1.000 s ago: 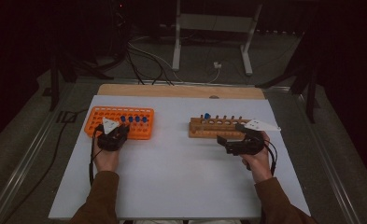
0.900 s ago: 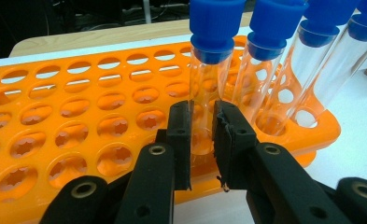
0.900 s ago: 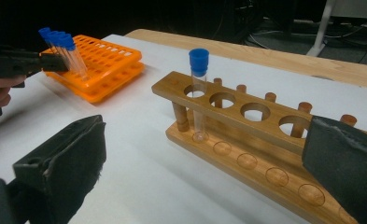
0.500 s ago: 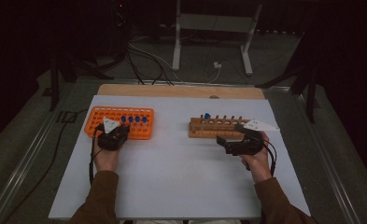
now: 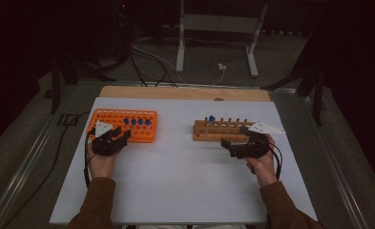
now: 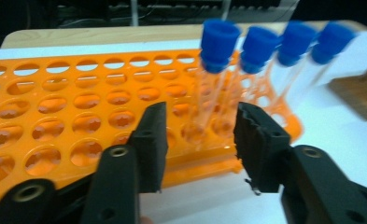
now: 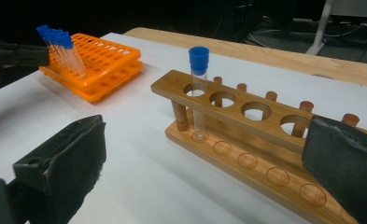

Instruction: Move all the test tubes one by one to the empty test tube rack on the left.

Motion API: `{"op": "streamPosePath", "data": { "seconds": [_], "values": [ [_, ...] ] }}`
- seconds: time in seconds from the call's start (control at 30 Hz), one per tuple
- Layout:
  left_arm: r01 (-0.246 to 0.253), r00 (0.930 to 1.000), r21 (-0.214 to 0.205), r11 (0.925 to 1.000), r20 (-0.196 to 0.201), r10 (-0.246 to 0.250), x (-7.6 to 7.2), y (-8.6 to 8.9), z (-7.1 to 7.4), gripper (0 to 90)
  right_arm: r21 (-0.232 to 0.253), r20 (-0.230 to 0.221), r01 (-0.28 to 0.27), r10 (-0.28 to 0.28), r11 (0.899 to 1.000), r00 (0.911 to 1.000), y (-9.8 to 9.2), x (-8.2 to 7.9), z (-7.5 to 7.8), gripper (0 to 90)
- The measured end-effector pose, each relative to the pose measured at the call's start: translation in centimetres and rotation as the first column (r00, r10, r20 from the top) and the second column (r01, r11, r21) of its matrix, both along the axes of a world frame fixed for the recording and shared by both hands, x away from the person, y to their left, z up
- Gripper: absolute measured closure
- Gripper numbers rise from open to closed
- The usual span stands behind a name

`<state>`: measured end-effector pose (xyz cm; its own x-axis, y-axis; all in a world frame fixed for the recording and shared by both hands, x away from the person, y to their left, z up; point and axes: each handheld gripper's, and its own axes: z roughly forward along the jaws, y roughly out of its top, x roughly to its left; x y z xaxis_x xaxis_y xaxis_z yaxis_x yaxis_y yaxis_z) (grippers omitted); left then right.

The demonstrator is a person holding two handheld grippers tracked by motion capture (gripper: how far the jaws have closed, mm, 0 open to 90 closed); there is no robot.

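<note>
Left gripper (image 6: 197,140) jaws parted, empty.

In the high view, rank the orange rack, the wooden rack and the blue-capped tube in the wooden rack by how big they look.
1. Orange rack and wooden rack: they look about alike. The orange one seems deeper, the wooden one slightly longer, so I won't rank them.
2. Blue-capped tube: plainly the smallest, little more than a blue dot above the wooden rack.
</note>
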<state>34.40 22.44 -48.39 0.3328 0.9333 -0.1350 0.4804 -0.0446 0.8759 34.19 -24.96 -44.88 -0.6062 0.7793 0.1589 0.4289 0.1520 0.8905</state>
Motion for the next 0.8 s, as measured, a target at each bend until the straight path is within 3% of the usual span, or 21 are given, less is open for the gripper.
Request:
{"op": "streamPosePath", "data": {
  "seconds": [0.2,0.3,0.47,0.63,0.8],
  "values": [
    [0.011,0.9995,-0.046,0.9989,0.031,-0.010,-1.9,0.0,0.7,33.2,-0.010,0.003,-0.001,0.001,1.000,1.0000,0.3,0.1,0.0,0.0],
    [0.021,0.9986,-0.064,0.9977,0.050,-0.018,-2.8,-0.2,0.8,28.2,-0.013,0.007,0.000,0.000,1.000,1.0000,0.5,0.2,0.1,0.0],
    [0.012,0.9974,-0.047,0.9988,0.072,-0.009,-3.8,-0.6,1.1,16.7,-0.021,0.013,0.002,-0.001,1.000,0.9999,0.9,0.8,0.3,0.0],
    [0.023,0.9976,-0.012,0.9997,0.066,-0.022,-4.6,-1.4,1.0,12.2,-0.008,0.007,0.005,-0.005,1.000,1.0000,1.0,1.6,0.5,0.0],
    [0.008,0.9971,-0.009,0.9999,0.076,-0.007,-5.1,-1.6,1.2,5.3,-0.016,-0.006,0.005,-0.005,1.000,1.0000,1.7,2.7,0.6,0.0]
  ]
}}
